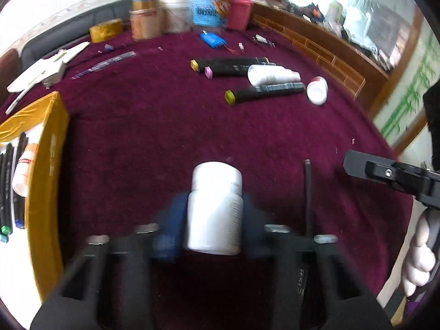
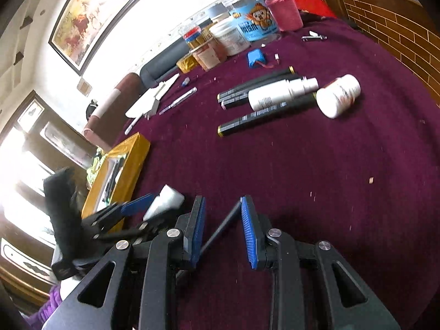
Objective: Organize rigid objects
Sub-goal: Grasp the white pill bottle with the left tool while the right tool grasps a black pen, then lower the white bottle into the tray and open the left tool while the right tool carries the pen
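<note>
Clamped between the blue pads of the left gripper [image 1: 214, 220] is a white bottle [image 1: 215, 209], cap pointing away from the camera and body held clear above the purple cloth [image 1: 170, 126]; the grasp sits across the bottle's body, which should keep it from twisting while it is carried. Beside it the right gripper [image 2: 223, 231] hangs with its jaws apart and nothing between them, only a thin dark rod showing behind the gap, so it looks free for the next pick. To the left stands the yellow box [image 1: 46, 148], open on top, with dark markers [image 1: 9, 181] and an orange-labelled bottle [image 1: 23, 167] already lying inside side by side, which suggests the box is the collecting place and the held bottle is bound for it. Well apart, across the cloth, the unsorted things lie in a loose cluster: three black markers [image 2: 264, 115], a white spray bottle [image 2: 280, 93] resting against them, and a red-labelled pill bottle [image 2: 339, 95] on its side just beside the spray bottle's nozzle end. A blue battery pack [image 2: 254, 58] and jars [image 2: 247, 24] at the far edge seem to be clutter, not part of the job. Motion blur smears the left fingers, so exact pad contact is hard to judge.
</note>
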